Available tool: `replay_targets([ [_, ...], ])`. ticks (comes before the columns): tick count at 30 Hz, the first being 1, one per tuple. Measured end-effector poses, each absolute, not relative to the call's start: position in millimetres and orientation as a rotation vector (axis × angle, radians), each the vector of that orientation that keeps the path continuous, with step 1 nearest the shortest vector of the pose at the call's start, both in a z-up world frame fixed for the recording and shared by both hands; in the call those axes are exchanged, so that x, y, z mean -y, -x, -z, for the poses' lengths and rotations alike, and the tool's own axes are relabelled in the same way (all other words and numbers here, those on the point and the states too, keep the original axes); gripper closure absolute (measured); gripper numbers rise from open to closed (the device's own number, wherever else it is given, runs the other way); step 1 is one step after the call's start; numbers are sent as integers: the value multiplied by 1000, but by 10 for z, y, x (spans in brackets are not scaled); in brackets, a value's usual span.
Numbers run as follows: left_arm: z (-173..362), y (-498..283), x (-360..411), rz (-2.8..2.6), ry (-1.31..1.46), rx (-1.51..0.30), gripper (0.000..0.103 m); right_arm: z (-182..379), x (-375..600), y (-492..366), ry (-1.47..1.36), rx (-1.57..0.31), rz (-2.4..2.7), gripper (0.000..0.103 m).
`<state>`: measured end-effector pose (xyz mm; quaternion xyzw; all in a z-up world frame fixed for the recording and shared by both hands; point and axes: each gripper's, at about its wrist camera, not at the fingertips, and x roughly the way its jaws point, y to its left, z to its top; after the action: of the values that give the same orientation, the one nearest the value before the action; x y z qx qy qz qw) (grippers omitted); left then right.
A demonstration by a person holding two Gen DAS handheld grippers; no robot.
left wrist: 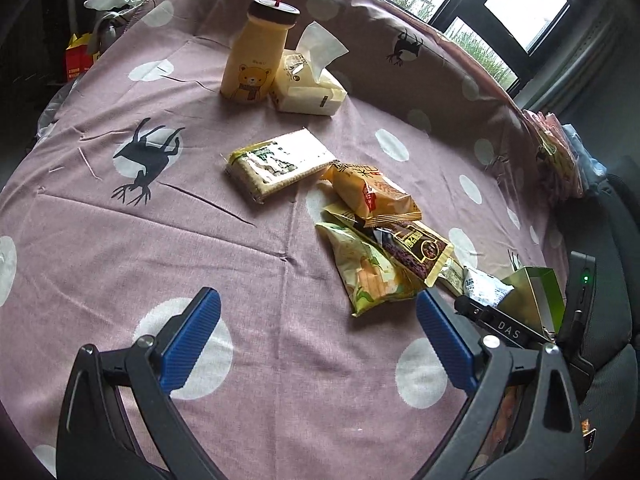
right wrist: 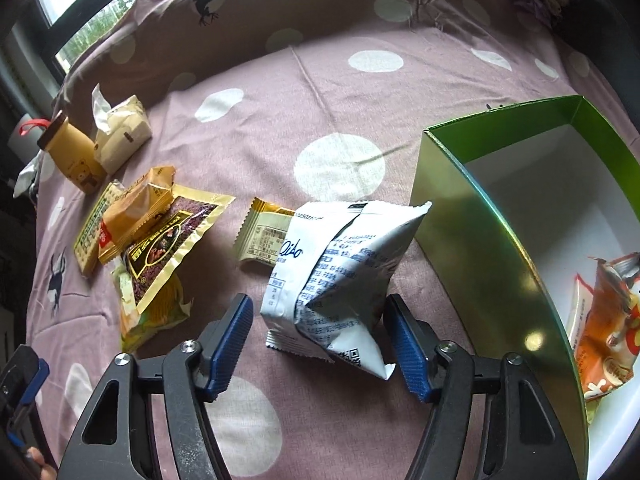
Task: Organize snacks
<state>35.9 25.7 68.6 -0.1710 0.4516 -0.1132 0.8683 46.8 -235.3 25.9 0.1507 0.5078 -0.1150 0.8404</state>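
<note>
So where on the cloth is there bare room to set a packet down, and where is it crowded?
Bare cloth lies in front of the left claw, left of the cracker pack, and between the tissue pack and the green box. It is crowded around the heap with the brown packet, and by the white packet beside the box.

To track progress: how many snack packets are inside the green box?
1: an orange packet at the green box's near end; the frame cuts off part, possibly hiding more.
</note>
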Motion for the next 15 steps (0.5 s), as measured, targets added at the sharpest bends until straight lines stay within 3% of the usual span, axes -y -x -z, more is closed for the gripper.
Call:
replay_targets([
  [8,-659,-379,-252,264,360,-963,5,-345,2327,-334,-447,-1048,77,45],
  [15,-586,-416,-209,259,338,-997,5,-296,1868,-247,-396,-1172,-230,45],
])
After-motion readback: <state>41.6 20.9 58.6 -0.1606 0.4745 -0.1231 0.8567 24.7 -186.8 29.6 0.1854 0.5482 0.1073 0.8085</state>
